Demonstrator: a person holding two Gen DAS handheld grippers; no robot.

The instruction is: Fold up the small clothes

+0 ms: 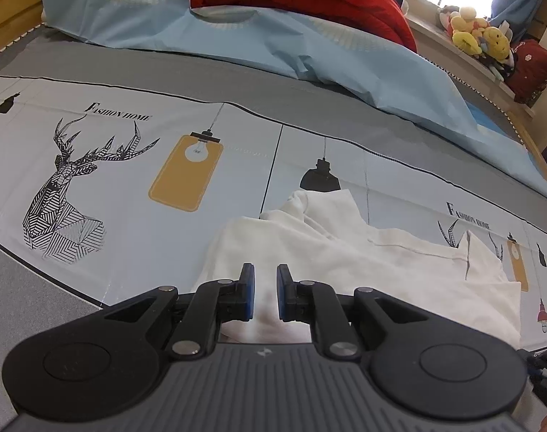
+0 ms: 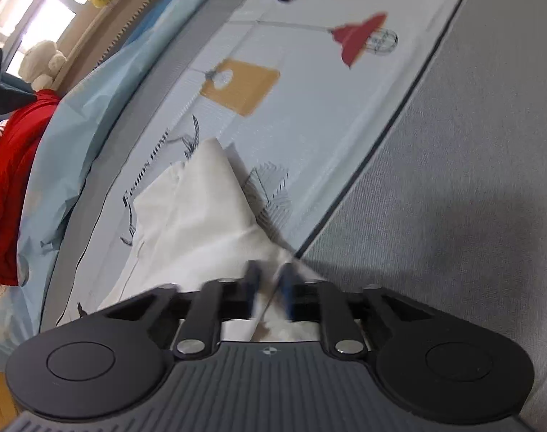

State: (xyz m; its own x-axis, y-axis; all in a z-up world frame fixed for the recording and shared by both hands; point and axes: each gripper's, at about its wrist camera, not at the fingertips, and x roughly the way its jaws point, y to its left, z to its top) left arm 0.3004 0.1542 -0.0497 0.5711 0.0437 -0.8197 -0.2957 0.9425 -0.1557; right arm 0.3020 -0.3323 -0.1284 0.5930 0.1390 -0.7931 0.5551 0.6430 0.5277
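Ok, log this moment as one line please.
garment: white garment crumpled on bedsheet | left hand-held gripper: open over cloth | right hand-held gripper: blurred, shut on white garment | fold: not done

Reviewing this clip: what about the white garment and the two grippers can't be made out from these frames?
- Left wrist view: the white garment's near edge is hidden under the left gripper body; whether the pads pinch cloth is unclear.
- Right wrist view: the right gripper fingers are motion-blurred, so any grip on the garment is unreadable.
- Both views: garment type and fold stage unclear; it lies crumpled on the printed bedsheet.
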